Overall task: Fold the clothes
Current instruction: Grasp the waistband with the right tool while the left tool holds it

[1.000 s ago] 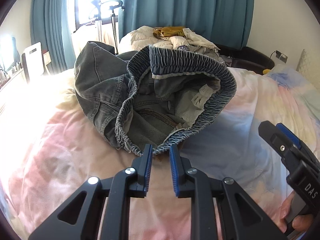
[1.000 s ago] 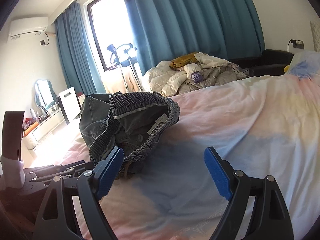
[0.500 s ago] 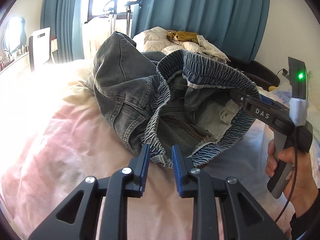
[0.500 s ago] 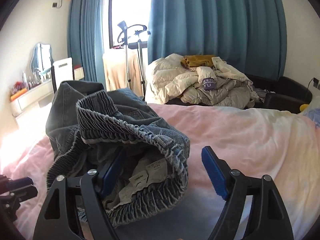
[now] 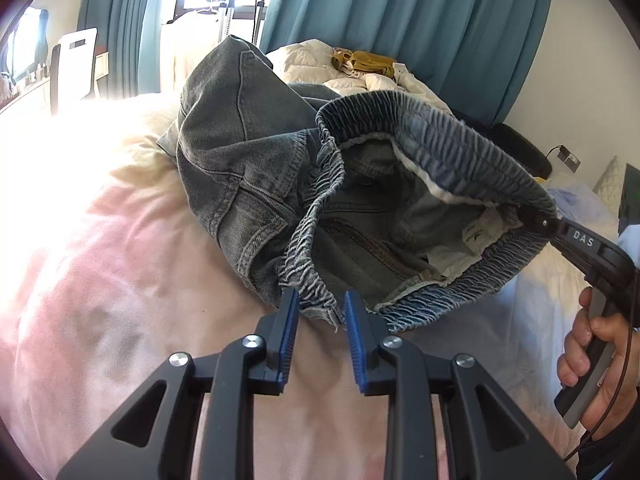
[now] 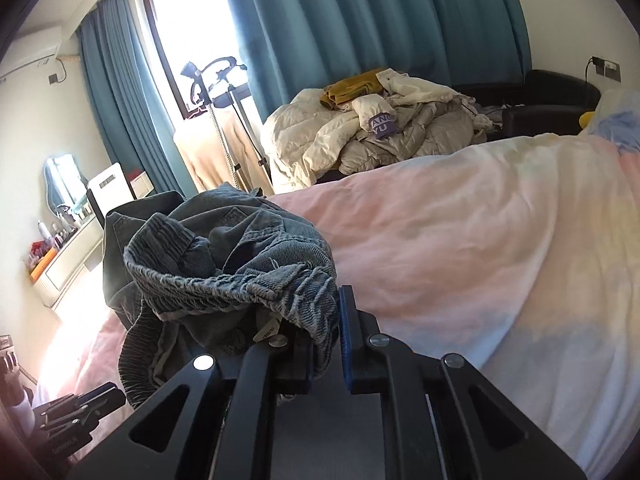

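Note:
A crumpled pair of grey-blue denim trousers with an elastic waistband lies on the pink bed cover. The waist opening faces me, with white labels inside. My left gripper is a little open, its blue pads on either side of the near waistband edge. My right gripper is shut on the right side of the waistband, and it also shows in the left wrist view, held by a hand.
A heap of cream duvets and other clothes lies beyond the bed's far edge. Teal curtains and a clothes stand are behind it. A dressing table stands at the left wall.
My right gripper has moved in onto the right side of the waistband and closed on it. My left gripper has stayed at the near waistband edge, slightly open.

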Tool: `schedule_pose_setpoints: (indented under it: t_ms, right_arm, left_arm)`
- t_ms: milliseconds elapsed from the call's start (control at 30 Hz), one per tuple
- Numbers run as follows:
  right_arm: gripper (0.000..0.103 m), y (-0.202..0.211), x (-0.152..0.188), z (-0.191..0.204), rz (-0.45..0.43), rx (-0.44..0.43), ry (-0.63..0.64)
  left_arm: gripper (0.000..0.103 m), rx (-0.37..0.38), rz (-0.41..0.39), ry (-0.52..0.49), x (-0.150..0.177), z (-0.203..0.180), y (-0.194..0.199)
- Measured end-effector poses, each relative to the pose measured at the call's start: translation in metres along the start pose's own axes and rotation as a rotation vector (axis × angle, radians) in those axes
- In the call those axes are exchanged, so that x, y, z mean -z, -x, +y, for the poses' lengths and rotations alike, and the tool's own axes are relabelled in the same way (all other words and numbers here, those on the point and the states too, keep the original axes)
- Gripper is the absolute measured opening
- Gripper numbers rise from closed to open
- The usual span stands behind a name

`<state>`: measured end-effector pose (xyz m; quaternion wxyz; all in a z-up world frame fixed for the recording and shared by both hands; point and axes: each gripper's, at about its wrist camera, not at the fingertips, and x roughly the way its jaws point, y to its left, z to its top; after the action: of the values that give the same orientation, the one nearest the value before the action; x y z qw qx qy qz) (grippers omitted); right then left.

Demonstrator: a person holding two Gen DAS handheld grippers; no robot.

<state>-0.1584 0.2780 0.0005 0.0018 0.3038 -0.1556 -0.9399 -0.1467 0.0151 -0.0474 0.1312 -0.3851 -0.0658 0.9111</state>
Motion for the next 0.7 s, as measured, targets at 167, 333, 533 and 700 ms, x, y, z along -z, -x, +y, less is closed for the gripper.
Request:
schedule_pose_setpoints:
  t_ms: [167,333,533,700]
  right_arm:
    - [0.008,0.036,-0.001,-0.021,0.006,-0.01,-0.079]
    - [0.008,0.056,0.013,-0.041,0.036,0.081,-0.092]
    - [0.01,0.014,0.036,-0.061,0.164,0.192,-0.074]
    - [0.018,0.014,0.031,-0.071,0.156,0.171,-0.097]
  left_arm:
    - [0.029,0.072,0.021,0.037,0.008,-0.003,0.001]
    - [0.029,0.105,0.024,0.005,0.015,-0.016,-0.002]
    - [0.029,0.069,0.05,-0.017,0.022,-0.028,-0.021]
    - [0.029,0.037,0.06,-0.025,0.023,-0.033,-0.028]
